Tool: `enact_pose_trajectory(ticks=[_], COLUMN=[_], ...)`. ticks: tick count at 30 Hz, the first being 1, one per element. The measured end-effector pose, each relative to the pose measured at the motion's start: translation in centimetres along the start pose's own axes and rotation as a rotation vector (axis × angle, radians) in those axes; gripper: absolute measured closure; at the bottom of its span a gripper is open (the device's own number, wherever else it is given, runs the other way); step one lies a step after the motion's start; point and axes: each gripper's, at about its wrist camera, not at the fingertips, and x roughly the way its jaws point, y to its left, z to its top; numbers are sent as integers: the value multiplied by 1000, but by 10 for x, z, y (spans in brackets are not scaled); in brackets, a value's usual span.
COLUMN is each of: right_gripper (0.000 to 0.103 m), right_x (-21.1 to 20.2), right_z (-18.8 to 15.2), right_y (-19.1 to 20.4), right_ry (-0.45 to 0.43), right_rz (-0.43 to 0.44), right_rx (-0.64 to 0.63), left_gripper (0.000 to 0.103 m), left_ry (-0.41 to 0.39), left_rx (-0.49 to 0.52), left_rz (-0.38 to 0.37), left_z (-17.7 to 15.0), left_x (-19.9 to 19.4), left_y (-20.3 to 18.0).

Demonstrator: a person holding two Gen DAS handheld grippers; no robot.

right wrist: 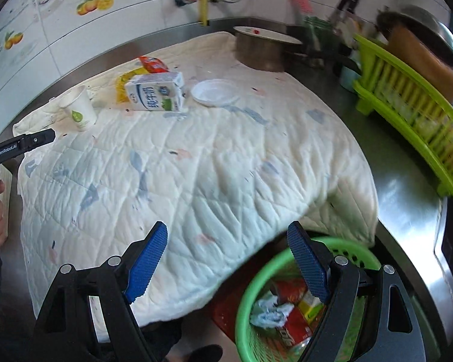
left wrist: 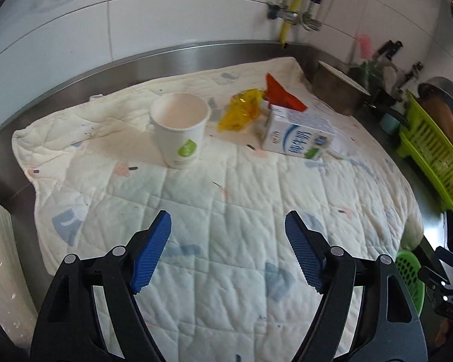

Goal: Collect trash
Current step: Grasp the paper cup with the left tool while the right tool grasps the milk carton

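Trash left on the quilt point(left wrist: 226, 211): paper cup point(left wrist: 179, 129) at upper centre, yellow wrapper point(left wrist: 241, 111), red wrapper point(left wrist: 282, 95) and milk carton point(left wrist: 299, 135) clustered to its right. We see the green basket point(right wrist: 256, 277) at lower right, part filled. Left gripper point(left wrist: 228, 253) and right gripper point(right wrist: 226, 262) both spread, holding nothing. Risk as we judge it: a hard pinch could crush or tip the light cup.

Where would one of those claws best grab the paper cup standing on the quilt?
Probably across the paper cup just below its rim, coming down from the near side. It stands upright with its mouth open, clear space lies in front, and the left claw is open and empty.
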Motion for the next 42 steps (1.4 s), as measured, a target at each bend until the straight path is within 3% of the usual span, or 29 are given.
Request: enact_pose_trajectory(ticks=[8, 14, 22, 30, 39, 42], right_gripper=[24, 19, 19, 19, 19, 29], right_x=[29, 59, 102, 145, 183, 191], right_z=[57, 108, 166, 194, 200, 198], right_y=[38, 57, 79, 108, 127, 134], right_ry=[-13, -14, 19, 69, 143, 155], right_rz=[36, 52, 81, 78, 77, 64], right_rx=[-136, -247, -408, -610, -756, -795], left_gripper=[17, 11, 10, 10, 10, 13], left_ry=[-6, -10, 14, 18, 44, 44], left_rx=[-20, -21, 6, 43, 64, 74], left_rz=[74, 90, 96, 65, -1, -15], left_z=[27, 49, 64, 75, 82, 82], left_x=[27, 49, 78, 97, 112, 116], left_y=[31, 41, 47, 48, 51, 48])
